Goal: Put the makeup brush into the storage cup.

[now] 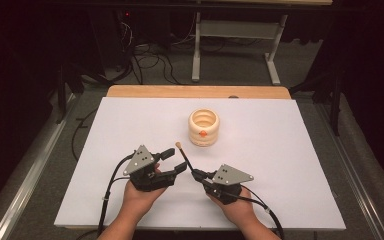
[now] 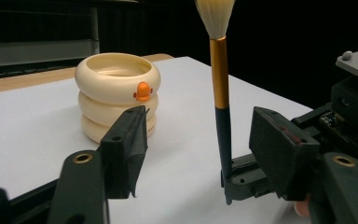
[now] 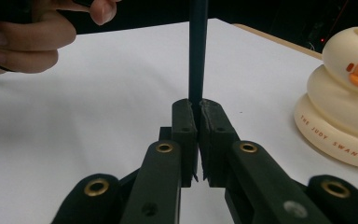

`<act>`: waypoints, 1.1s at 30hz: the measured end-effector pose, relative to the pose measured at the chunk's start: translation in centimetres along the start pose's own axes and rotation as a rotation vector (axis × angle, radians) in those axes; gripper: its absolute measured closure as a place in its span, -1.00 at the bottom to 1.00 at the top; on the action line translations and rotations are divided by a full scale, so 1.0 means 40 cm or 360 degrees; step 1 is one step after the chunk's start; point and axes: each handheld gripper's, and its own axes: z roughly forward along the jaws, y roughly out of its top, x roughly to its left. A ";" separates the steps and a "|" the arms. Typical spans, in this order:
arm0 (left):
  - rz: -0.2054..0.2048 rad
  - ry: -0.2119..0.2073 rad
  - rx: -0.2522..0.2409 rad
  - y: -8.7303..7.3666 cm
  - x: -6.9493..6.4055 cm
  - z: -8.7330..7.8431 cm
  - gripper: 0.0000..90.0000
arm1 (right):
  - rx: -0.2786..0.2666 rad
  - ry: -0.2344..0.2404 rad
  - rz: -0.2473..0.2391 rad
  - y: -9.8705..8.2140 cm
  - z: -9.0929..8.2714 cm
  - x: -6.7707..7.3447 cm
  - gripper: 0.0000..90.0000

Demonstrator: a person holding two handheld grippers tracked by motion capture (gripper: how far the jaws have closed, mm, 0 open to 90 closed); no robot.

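The brush (image 1: pixel 185 158) stands between the two grippers near the front middle of the bench (image 1: pixel 290 165), its dark handle pinched at the lower end by the right gripper (image 1: pixel 198 175), whose jaws are pressed together on it. In the high view the pale tip leans toward 11 o'clock, short of the cream ringed holder (image 1: pixel 204 128), which sits at about 1 o'clock from the brush, well apart from it. The left gripper (image 1: pixel 172 161) lies just at 9 o'clock of the handle — its jaws spread, one to each side of the shaft, not yet touching it.

The step in hand looks like a handover, or a second grip, on the brush. The next move calls for the left jaws to meet the handle squarely above the right gripper's pinch before that pinch lets go; otherwise the brush may tip.

The left gripper view shows what the high view cannot: the gold ferrule (image 2: pixel 219 72), the pale bristles (image 2: pixel 214 16) and the clear gap between each left jaw and the shaft. The right gripper view shows the pinch itself close up, the lettering around the holder's base (image 3: pixel 335 140) — and the left hand (image 3: pixel 23 39) at upper left.
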 end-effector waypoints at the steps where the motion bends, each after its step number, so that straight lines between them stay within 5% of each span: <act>1: 0.0002 -0.0002 0.0000 0.000 0.000 0.000 -0.09 | -0.0006 -0.0001 0.0001 0.000 0.002 0.002 0.95; 33: -0.0118 -0.0169 -0.0044 -0.006 0.013 -0.004 0.68 | 0.0004 0.0031 -0.0053 0.001 0.009 0.013 0.95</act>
